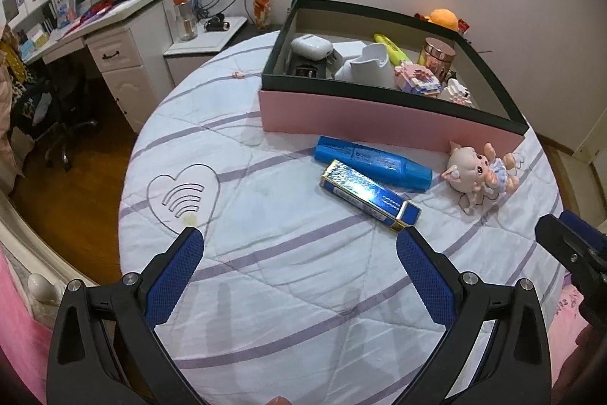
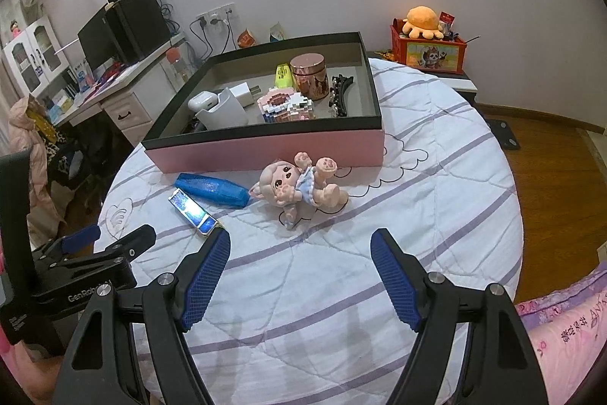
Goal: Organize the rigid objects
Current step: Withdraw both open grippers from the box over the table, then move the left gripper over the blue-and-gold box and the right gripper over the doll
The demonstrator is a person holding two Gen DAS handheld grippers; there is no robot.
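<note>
A pink box with a dark rim (image 1: 379,124) (image 2: 265,147) stands on the striped bedspread and holds several small items. In front of it lie a blue tube (image 1: 373,164) (image 2: 212,190), a shiny blue-and-gold box (image 1: 370,196) (image 2: 193,211) and a small pink doll (image 1: 481,173) (image 2: 299,188). My left gripper (image 1: 299,245) is open and empty, just short of the shiny box. My right gripper (image 2: 301,247) is open and empty, a little short of the doll; it also shows at the right edge of the left wrist view (image 1: 569,241).
In the box are an earbud case (image 1: 311,47), a white holder (image 1: 370,67), a brick model (image 2: 288,105), a pink tin (image 2: 309,76), a yellow marker (image 2: 282,74) and a hair clip (image 2: 339,93). A desk (image 1: 114,37) stands left; a red toy box (image 2: 428,50) behind.
</note>
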